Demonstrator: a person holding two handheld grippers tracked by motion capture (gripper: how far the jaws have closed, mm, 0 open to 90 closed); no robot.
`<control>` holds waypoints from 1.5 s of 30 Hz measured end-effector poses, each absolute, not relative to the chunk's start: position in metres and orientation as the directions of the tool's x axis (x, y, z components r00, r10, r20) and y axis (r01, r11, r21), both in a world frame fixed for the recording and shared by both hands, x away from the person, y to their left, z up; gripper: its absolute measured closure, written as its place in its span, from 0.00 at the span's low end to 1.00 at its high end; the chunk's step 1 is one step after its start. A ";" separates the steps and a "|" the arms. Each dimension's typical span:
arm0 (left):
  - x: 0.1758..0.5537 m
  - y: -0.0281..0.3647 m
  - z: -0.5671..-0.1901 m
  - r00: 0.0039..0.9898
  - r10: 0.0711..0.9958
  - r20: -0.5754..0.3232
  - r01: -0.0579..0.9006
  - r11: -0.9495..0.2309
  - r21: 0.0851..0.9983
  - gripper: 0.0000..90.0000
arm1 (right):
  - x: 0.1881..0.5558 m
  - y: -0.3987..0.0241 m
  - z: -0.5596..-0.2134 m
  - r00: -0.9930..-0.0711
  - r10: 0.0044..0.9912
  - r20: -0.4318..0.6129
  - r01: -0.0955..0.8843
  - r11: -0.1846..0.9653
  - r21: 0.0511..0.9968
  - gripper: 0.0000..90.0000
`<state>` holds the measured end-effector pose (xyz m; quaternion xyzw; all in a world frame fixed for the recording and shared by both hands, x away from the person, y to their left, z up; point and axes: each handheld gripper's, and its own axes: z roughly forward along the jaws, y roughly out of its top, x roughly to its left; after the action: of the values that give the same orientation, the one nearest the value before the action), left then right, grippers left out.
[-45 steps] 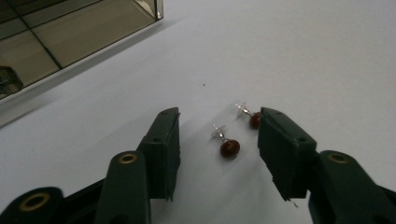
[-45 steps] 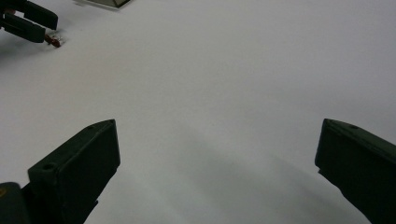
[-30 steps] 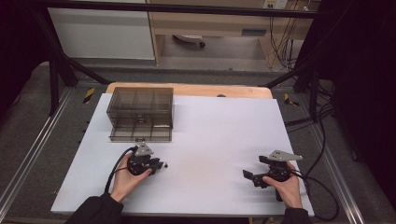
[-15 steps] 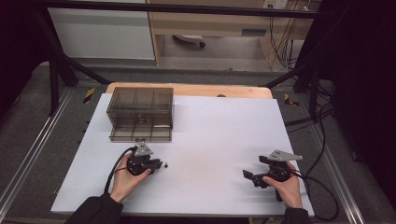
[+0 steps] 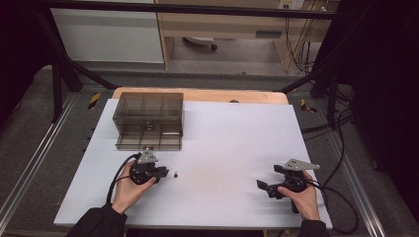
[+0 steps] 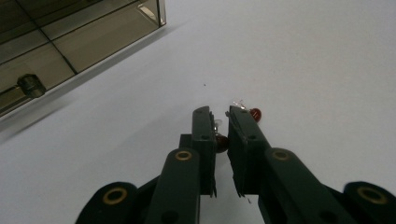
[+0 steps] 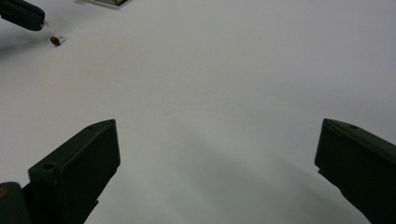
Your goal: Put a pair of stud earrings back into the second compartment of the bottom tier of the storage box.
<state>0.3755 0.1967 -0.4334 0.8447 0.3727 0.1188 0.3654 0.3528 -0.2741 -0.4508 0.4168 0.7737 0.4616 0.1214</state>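
- Red LED sits pinched between the near-closed jaws of the left gripper, low over the table and just in front of the box.
- A second LED lies loose on the table, just past the jaw tips; from the high view it is a dark speck beside the left gripper.
- The right gripper rests at the near right with its jaws spread wide and nothing between them, well apart from both LEDs.
- The step in hand looks like securing the pinched LED. The grip is on a small round bulb, so squeeze gently and evenly, or it may squirt out.
- Lift straight up before swinging toward the box, so the jaws do not knock the loose LED away.
- Against the frame a second ago, nothing has moved: hands, grippers, box and the speck all sit where they were.
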 end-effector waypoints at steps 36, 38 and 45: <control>0.383 0.225 -0.408 0.683 0.728 -0.062 0.541 -0.447 0.713 0.90 | 0.352 -0.274 -0.451 -0.623 0.757 0.199 0.538 0.230 0.811 0.01; 0.385 0.228 -0.406 0.680 0.731 -0.063 0.543 -0.444 0.713 0.90 | 0.353 -0.274 -0.451 -0.625 0.756 0.196 0.536 0.233 0.811 0.01; 0.391 0.234 -0.401 0.670 0.739 -0.068 0.547 -0.430 0.718 0.90 | 0.353 -0.274 -0.451 -0.624 0.756 0.198 0.537 0.231 0.811 0.01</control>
<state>0.3914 0.2337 -0.4006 0.8357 0.3848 0.1295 0.3698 0.3526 -0.2737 -0.4512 0.4169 0.7753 0.4591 0.1192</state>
